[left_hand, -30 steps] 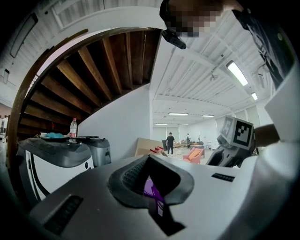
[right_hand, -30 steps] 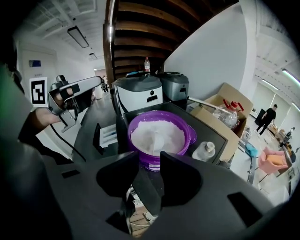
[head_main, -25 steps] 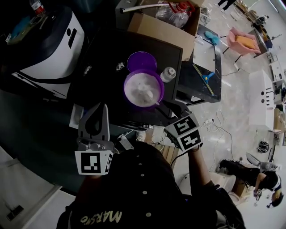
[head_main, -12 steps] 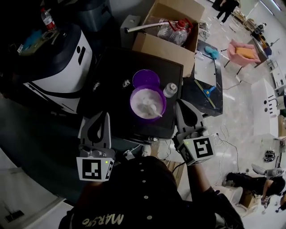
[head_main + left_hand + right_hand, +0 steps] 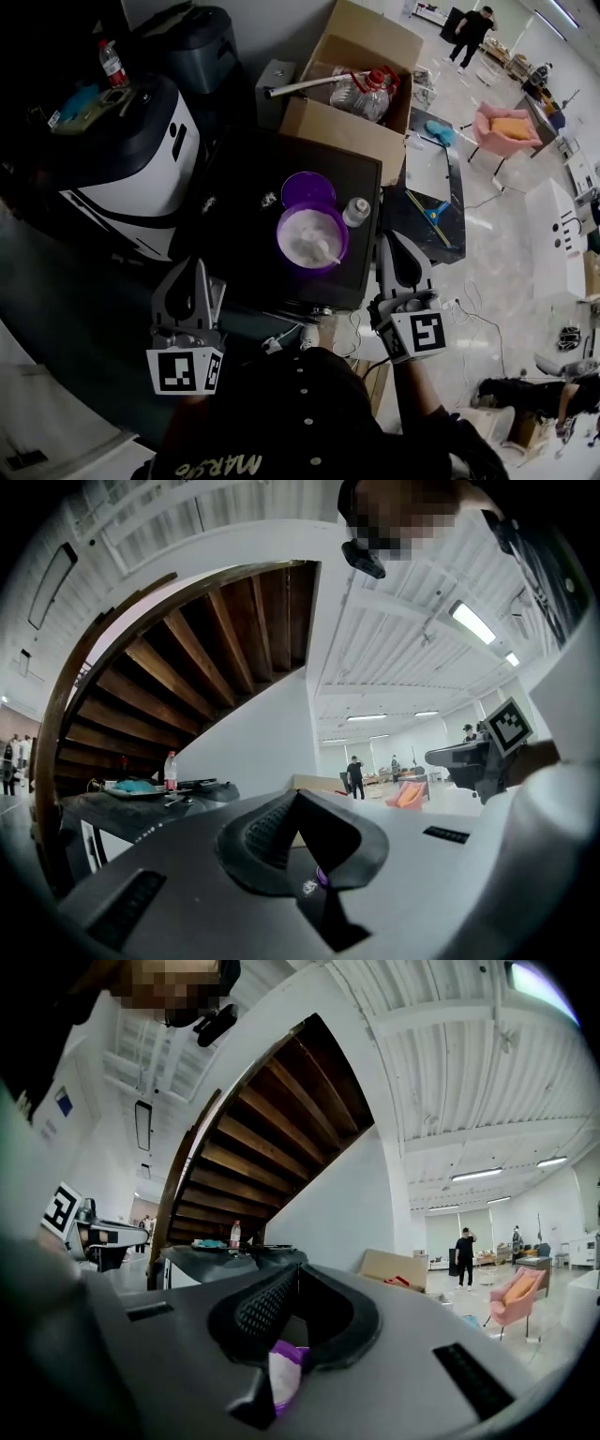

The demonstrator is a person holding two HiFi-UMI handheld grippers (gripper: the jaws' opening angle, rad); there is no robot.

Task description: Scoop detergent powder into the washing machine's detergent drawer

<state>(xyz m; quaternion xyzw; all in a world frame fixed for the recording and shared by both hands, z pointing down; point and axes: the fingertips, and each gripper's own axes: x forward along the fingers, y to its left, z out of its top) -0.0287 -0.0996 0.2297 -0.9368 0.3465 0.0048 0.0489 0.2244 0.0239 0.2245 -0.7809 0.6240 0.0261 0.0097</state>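
Note:
A purple tub (image 5: 312, 237) of white detergent powder stands open on a black-topped unit (image 5: 244, 225), with a white scoop (image 5: 325, 247) lying in the powder. Its purple lid (image 5: 307, 190) lies just behind it. My right gripper (image 5: 394, 238) hovers level to the right of the tub, shut with nothing in it; the right gripper view shows its jaws (image 5: 296, 1274) together and the tub (image 5: 284, 1372) below. My left gripper (image 5: 188, 266) hangs off the unit's near left, jaws (image 5: 296, 799) closed and empty. No detergent drawer is visible.
A small white bottle (image 5: 355, 211) stands right of the lid. A white appliance (image 5: 122, 178) with clutter on top sits to the left. A cardboard box (image 5: 352, 89) with plastic jugs is behind. A person (image 5: 472, 33) stands on the far floor.
My right gripper has swung up from pointing down beside the tub to level on its right. My left gripper has drifted slightly left. The scoop stays in the powder.

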